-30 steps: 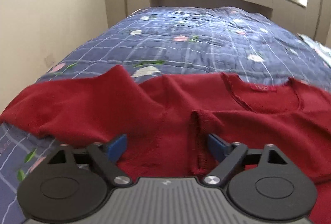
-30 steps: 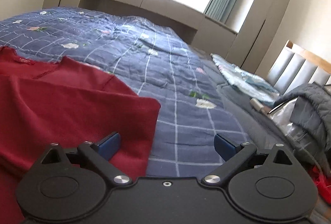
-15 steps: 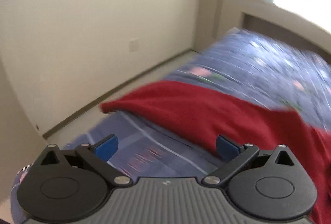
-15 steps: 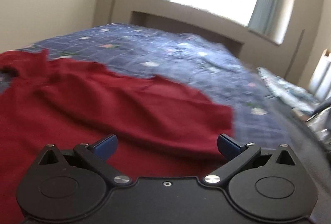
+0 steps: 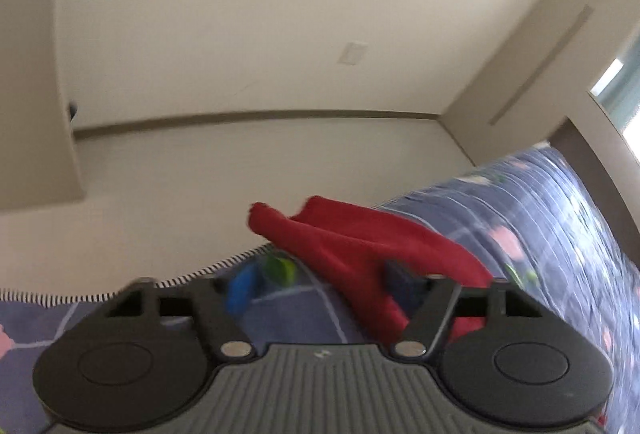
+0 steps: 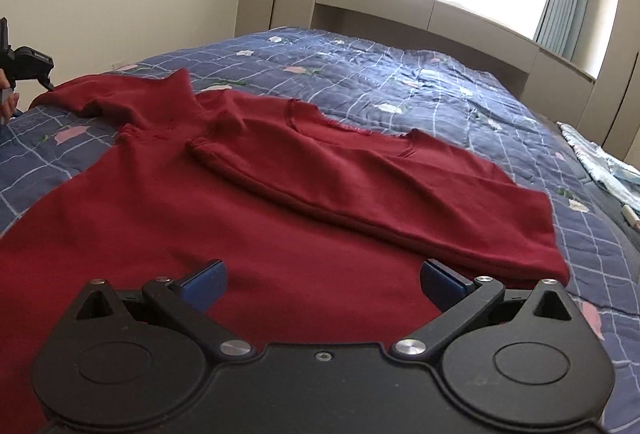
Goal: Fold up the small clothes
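A red sweater (image 6: pixel 248 193) lay spread on the blue quilted bed (image 6: pixel 420 81), its right sleeve already crossed over the body, as you worked the far left sleeve (image 5: pixel 360 238) near the mattress edge. The risk from here was plain: that sleeve end draped close to the drop-off, and a shallow or one-sided pinch could have let it slide toward the floor or dragged the whole garment askew, undoing the fold already made. Blur in the left view suggested quick motion, which would have made a clean grab harder. Your left gripper (image 5: pixel 324 286) stood with its jaws spread fairly wide, one blue pad (image 5: pixel 242 290) over bare quilt and the other at the sleeve cloth; whether that pad pressed the fabric, you could not tell. Your right gripper (image 6: pixel 322 280) hovered low over the sweater's lower body, its jaws wide apart and holding nothing.
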{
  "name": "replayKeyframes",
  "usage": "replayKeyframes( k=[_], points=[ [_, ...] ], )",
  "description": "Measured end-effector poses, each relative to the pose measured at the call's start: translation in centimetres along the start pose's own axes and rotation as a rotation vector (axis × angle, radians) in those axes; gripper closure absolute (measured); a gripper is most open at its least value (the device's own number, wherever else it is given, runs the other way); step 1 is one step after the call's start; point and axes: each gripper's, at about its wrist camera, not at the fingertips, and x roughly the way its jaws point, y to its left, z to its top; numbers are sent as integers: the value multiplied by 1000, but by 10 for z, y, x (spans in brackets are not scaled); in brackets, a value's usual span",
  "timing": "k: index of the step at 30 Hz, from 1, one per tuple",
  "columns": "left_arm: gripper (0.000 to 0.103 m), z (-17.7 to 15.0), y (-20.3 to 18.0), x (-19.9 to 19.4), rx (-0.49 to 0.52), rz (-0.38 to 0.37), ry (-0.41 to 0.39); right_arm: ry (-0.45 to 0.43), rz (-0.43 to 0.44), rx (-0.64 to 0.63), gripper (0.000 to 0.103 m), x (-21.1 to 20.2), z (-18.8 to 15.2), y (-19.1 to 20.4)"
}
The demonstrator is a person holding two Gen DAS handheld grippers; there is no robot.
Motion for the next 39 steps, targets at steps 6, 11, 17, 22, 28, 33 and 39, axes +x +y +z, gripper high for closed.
replayKeyframes(
  k=[6,11,17,22,28,33,39],
  points=[
    [96,7,13,7,-106,-84,-19,13,1,-5,1,0,-1,2],
    [100,10,2,-11,-64,-107,-118,10,6,-8,1,0,-1,1],
    [100,16,-41,-70,85,-242,-312,-13,12,11,1,-2,-1,-5],
    [100,-3,-103,-145,343,-410,-504,-36,4,54,1,-4,-1,-16],
    [100,-75,-180,-217,739,-676,-579,-63,-32,112,1,-10,-3,-40],
    [100,-160,-219,-245,970,-830,-525,-84,-88,180,1,-17,-9,-72],
    [100,-277,-245,-230,1198,-890,-363,-72,-158,258,1,-23,-27,-114]
  ],
)
